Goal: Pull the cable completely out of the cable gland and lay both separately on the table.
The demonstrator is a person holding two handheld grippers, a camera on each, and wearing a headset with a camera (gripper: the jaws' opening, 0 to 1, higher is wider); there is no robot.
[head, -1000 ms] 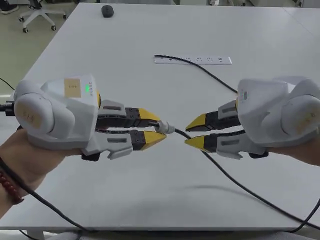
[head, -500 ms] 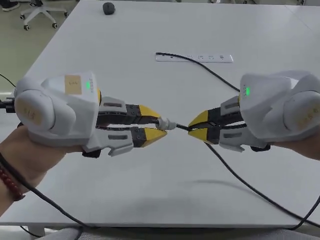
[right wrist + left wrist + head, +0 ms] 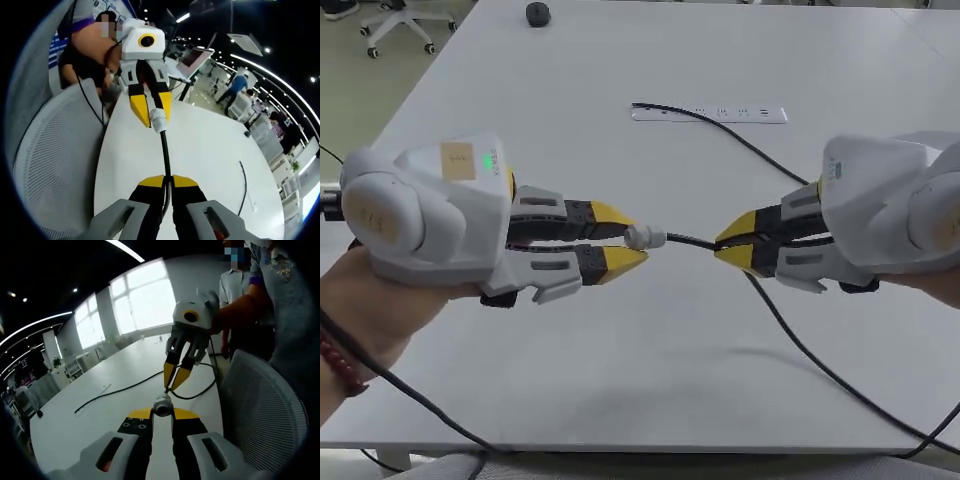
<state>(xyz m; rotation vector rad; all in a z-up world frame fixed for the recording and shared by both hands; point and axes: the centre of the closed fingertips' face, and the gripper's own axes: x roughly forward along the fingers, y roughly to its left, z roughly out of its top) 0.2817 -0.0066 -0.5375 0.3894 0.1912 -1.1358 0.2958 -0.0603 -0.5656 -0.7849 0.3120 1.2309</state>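
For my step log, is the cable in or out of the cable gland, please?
In: the cable runs from the right gripper straight into the cable gland, held by the left gripper.

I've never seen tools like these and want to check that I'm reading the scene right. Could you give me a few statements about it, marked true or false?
1. The left gripper holds a small white plastic cable gland between its yellow-tipped jaws. True.
2. The right gripper is shut on a thin black cable. True.
3. The cable is completely out of the gland. False: it enters the gland's end, as the right gripper view shows.
4. The gland has been laid down. False: the left gripper holds it above the white table.
5. A long white power strip lies on the far part of the table. True.
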